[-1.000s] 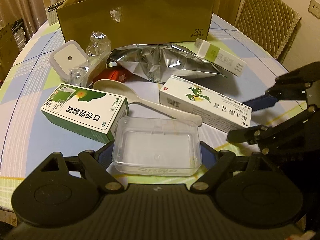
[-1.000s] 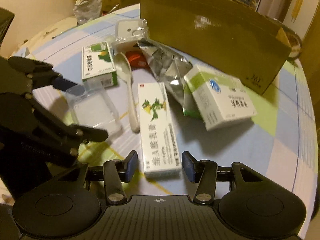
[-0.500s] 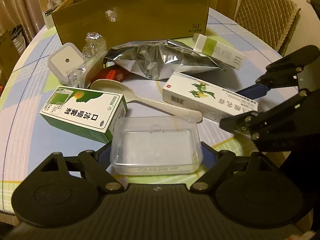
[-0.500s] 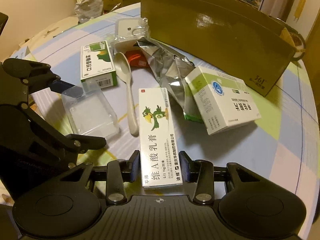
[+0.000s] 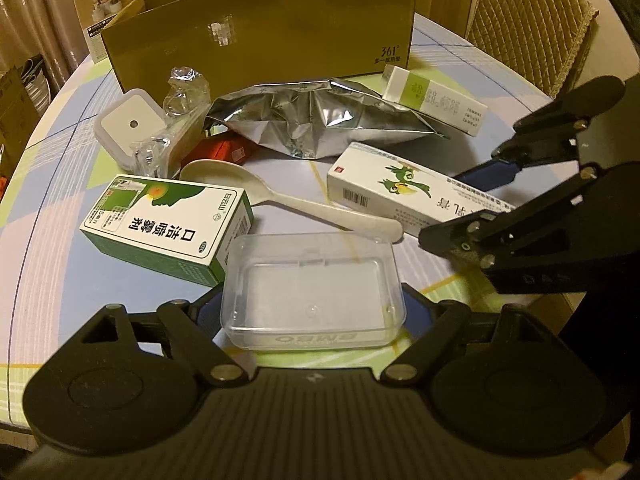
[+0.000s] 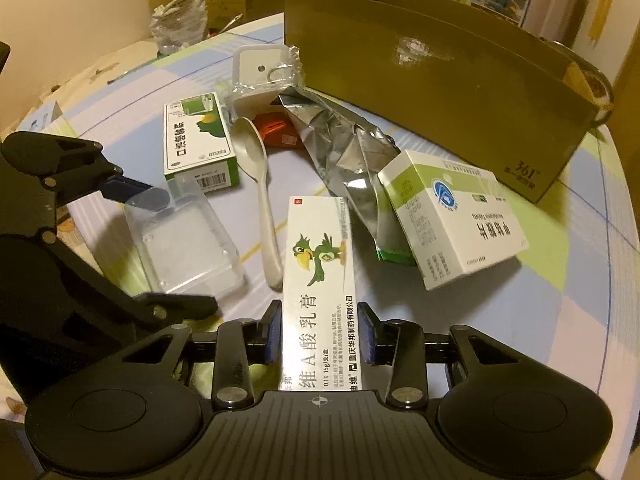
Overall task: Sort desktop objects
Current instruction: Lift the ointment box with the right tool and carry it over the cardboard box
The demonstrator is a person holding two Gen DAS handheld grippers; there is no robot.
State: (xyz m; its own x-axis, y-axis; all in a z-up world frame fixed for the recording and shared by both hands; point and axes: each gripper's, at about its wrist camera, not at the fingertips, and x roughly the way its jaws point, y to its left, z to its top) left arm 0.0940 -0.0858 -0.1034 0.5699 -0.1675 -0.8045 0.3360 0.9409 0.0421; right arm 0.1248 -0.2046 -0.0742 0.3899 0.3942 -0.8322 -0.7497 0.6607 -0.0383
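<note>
The long white ointment carton (image 6: 318, 312), printed with a green cartoon parrot and black characters, lies flat on the tabletop (image 6: 500, 320) with its near end between the right gripper (image 6: 319, 334) fingers (image 6: 273, 332), which have just been closing and now sit against its two long sides. Left of those fingers lies a cream plastic spoon (image 6: 260, 184), bowl pointing away, and beyond it a green-and-white spray box (image 6: 198, 146). Ahead and to the right, a crumpled silver foil bag (image 6: 344, 152) rests partly under a white-and-green medicine box (image 6: 456, 216), with a brown cardboard box (image 6: 440, 80) standing behind. The left gripper (image 5: 312, 312) has its fingers spread wide at the two short ends of a clear, shallow plastic case (image 5: 312, 292); whether they press on it I cannot tell.
</note>
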